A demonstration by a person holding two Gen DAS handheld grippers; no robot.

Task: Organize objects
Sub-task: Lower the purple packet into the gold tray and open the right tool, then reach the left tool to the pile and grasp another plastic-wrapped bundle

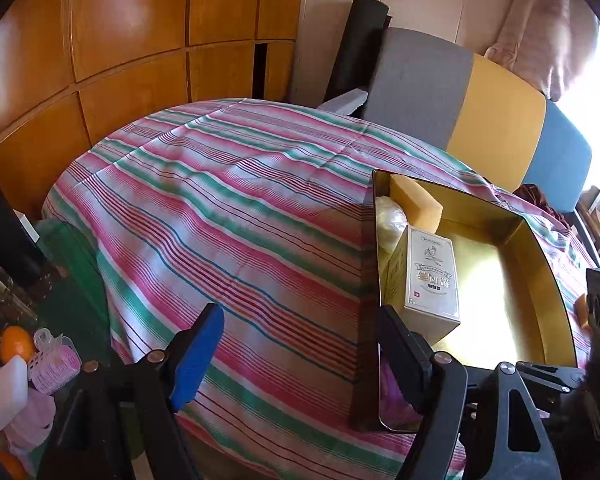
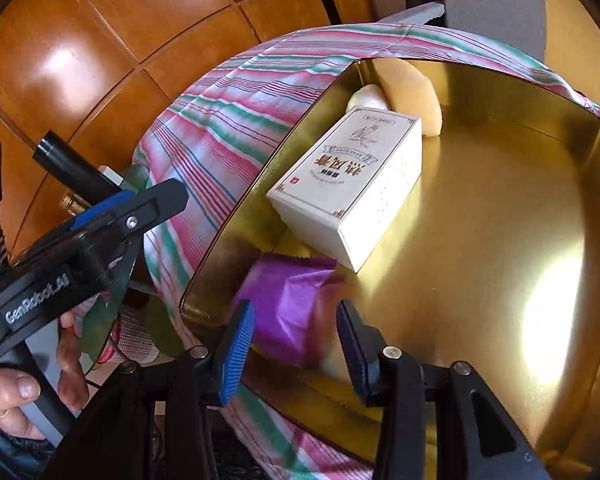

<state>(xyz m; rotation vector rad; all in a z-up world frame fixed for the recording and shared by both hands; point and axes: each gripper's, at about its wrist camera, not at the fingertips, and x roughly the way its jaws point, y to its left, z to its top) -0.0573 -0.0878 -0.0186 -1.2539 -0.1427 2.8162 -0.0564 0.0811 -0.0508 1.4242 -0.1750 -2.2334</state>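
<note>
A gold tin tray (image 1: 540, 264) (image 2: 500, 240) lies on a striped cloth. In it are a white printed box (image 1: 430, 276) (image 2: 348, 184), a yellow sponge (image 1: 416, 200) (image 2: 412, 92), a pale bag (image 1: 390, 220) (image 2: 366, 98) and a purple packet (image 2: 288, 312) (image 1: 392, 400). My right gripper (image 2: 296, 352) is open, its blue pads either side of the purple packet at the tray's near corner; I cannot tell whether they touch it. My left gripper (image 1: 300, 360) is open and empty, straddling the tray's left wall. It also shows in the right wrist view (image 2: 140, 208).
The striped cloth (image 1: 228, 216) covers a round table. Wooden cabinets (image 1: 120, 40) stand behind. A grey, yellow and blue cushion (image 1: 480, 112) leans at the back right. An orange (image 1: 16, 344), a white block (image 1: 6, 394) and pink mesh items (image 1: 56, 364) lie at lower left.
</note>
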